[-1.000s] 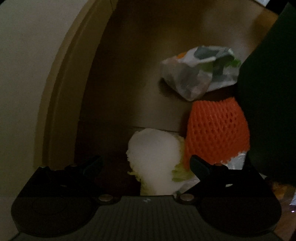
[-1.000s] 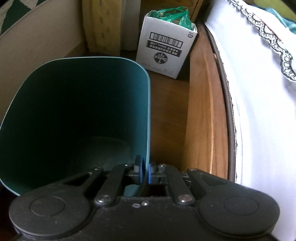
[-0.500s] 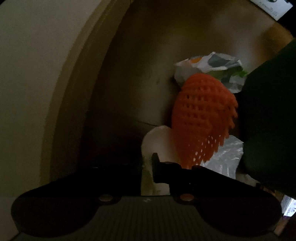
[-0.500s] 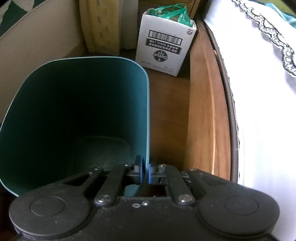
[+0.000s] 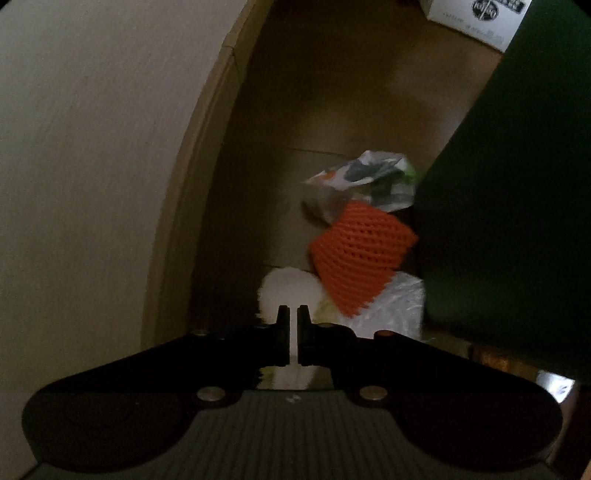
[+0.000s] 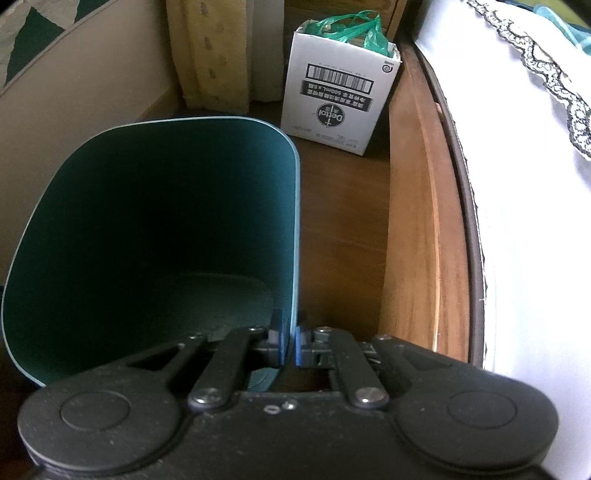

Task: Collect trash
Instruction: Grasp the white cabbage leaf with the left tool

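- In the left wrist view, the left gripper had its jaws drawn in to a thin slot, and a strip of white showed in that slot; they appeared to pinch the edge of the white wad just ahead, though the dim light left the contact unsure.
- The orange foam net sat at about 1 o'clock from the fingertips, overlapping the right edge of the wad.
- A crumpled printed wrapper lay beyond the net, further along at 1 o'clock, its lower edge hidden by the net.
- A clear crinkled plastic bag lay under the net's lower right corner, next to the wad.
- All this trash lay on the dark wooden floor, between the pale wall at 9 o'clock and the dark bin side at 3 o'clock.
- In the right wrist view, the right gripper had its jaws clamped narrow on the rim of the green bin, one blue pad inside the wall and one outside.
- The bin opened toward the camera, spreading to 10 o'clock, and its dark interior showed no contents.
- A white cardboard box with a green bag in its top stood at 12 o'clock beyond the bin.
- A wooden bed frame and a white sheet ran along 2 to 3 o'clock.
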`<state>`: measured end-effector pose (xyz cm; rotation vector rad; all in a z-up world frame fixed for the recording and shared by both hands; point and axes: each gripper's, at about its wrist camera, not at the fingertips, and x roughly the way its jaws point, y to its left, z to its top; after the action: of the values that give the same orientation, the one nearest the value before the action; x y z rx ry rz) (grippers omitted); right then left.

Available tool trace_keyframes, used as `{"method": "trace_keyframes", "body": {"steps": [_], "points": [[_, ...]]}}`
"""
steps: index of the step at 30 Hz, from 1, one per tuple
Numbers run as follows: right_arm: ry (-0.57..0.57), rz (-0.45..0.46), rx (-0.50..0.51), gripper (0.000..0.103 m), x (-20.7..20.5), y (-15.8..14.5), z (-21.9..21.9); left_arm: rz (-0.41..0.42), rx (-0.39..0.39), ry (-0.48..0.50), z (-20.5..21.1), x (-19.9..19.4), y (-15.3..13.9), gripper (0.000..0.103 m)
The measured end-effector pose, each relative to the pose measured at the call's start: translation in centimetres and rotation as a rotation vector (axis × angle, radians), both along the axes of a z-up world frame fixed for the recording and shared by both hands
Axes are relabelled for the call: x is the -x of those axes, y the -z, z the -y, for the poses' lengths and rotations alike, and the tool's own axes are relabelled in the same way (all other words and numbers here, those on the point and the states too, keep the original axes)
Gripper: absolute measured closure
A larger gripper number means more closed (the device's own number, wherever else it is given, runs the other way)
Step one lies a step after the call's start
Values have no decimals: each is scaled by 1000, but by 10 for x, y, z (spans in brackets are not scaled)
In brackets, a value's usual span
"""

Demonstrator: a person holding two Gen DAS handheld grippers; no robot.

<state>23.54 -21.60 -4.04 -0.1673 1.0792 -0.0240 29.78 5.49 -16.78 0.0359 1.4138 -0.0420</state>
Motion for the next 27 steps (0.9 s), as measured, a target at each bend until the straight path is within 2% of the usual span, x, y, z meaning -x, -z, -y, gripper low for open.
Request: {"method": "trace_keyframes", "body": {"steps": [2, 5, 6, 7, 8, 9, 11, 15, 18, 20, 24, 27], "points": [[-2, -3, -1, 99, -1, 0, 2, 0, 7, -5, 2, 2, 9, 96], [-6, -3, 10, 98, -1, 0, 1, -26, 21, -30, -4, 4, 23, 79], [-11, -3, 18, 98, -1, 1, 0, -25, 31, -38, -5, 4, 30, 61], [-13, -2, 22, 98, -1, 1, -1, -26, 40, -46, -5, 3, 38, 33], [-14, -2, 19, 98, -2, 1, -1, -28, 46, -56, -5, 3, 46, 21], [-14, -3, 16, 98, -2, 1, -1, -26, 55, -70, -7, 2, 52, 15], [-13, -5, 14, 98, -1, 1, -2, -39, 58, -71, -6, -1, 66, 15], [-17, 0, 17, 98, -1, 1, -2, -53, -16, 12, 7, 0, 92, 15], [-16, 1, 15, 98, 0, 3, -1, -82, -36, 41, 15, 3, 108, 15], [-13, -2, 14, 98, 0, 3, 0, -98, -36, 45, 18, 1, 115, 15], [-10, -11, 9, 98, -2, 4, 1, -102, -99, 84, 28, -5, 127, 15], [-13, -17, 12, 98, -3, 5, 0, -103, -120, 69, 27, -7, 133, 14]]}}
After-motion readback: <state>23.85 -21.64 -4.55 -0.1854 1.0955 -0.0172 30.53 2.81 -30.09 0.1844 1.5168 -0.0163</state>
